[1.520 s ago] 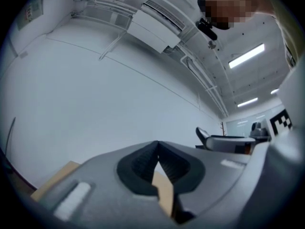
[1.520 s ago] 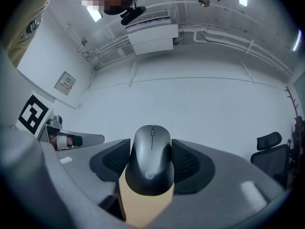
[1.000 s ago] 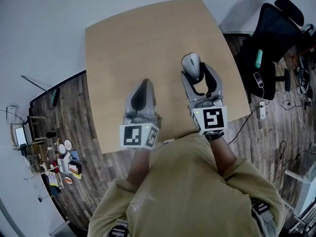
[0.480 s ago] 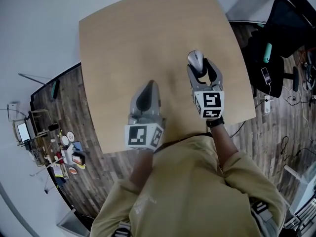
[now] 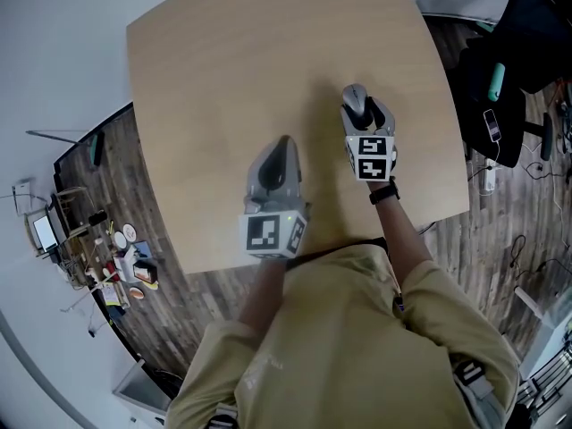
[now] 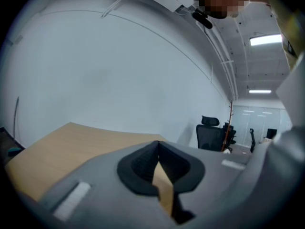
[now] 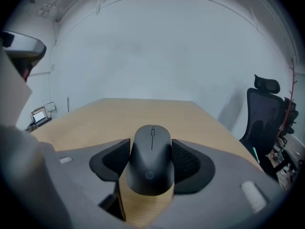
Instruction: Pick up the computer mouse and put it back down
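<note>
Nearest, the left gripper [image 5: 279, 150] is seen clenched on nothing, held over the near part of the table [image 5: 214, 70]. Further out, the computer mouse [image 7: 152, 159] is clamped by its flanks between the pads of the right gripper [image 5: 365, 114], low over the table's right side; contact with the wood cannot be told. Put-down judged in hand: mouse to be kept level and seated flat before the jaws are parted.

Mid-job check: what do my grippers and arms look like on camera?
The left gripper and right gripper are grey, tapered shells with black ribbed pads. Each carries a white marker cube with black squares. The person wears a khaki shirt and a black wristband on the right wrist.
</note>
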`<state>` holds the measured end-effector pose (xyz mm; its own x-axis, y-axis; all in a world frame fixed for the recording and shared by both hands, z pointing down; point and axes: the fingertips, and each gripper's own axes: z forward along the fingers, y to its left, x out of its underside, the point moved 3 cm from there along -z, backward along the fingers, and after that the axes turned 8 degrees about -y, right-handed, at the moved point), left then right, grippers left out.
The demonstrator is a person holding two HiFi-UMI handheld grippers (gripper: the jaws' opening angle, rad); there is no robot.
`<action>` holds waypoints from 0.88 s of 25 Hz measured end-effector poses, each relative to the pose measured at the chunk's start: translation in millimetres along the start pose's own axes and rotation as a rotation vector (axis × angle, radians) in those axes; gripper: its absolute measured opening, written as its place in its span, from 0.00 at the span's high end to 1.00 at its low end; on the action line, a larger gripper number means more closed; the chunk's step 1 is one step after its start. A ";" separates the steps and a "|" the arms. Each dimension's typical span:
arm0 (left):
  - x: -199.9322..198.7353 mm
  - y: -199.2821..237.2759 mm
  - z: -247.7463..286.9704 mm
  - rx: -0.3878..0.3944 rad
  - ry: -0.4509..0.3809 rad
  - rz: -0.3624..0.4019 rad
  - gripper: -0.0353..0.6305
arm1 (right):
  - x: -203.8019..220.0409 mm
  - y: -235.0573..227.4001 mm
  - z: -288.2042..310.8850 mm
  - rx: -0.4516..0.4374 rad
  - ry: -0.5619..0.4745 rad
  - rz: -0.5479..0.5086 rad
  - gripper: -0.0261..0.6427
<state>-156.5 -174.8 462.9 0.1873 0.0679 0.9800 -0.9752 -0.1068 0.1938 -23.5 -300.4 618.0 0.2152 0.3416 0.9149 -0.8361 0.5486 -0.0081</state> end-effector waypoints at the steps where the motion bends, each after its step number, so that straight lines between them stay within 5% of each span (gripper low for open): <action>1: 4.9 -1.3 1.6 0.001 0.009 0.002 0.95 | 9.1 -2.0 6.3 0.006 0.024 0.008 0.55; 13: 20.2 1.1 2.6 -0.025 0.054 0.017 0.95 | 61.2 -6.1 42.2 0.061 0.204 0.083 0.54; 22: 2.7 9.7 -31.9 -0.053 0.022 0.032 0.95 | 2.1 9.6 -3.6 0.016 0.037 0.100 0.54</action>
<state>-169.2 -144.0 465.9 0.1541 0.0876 0.9842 -0.9856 -0.0562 0.1593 -29.3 -291.7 618.4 0.1486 0.4224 0.8942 -0.8622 0.4981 -0.0920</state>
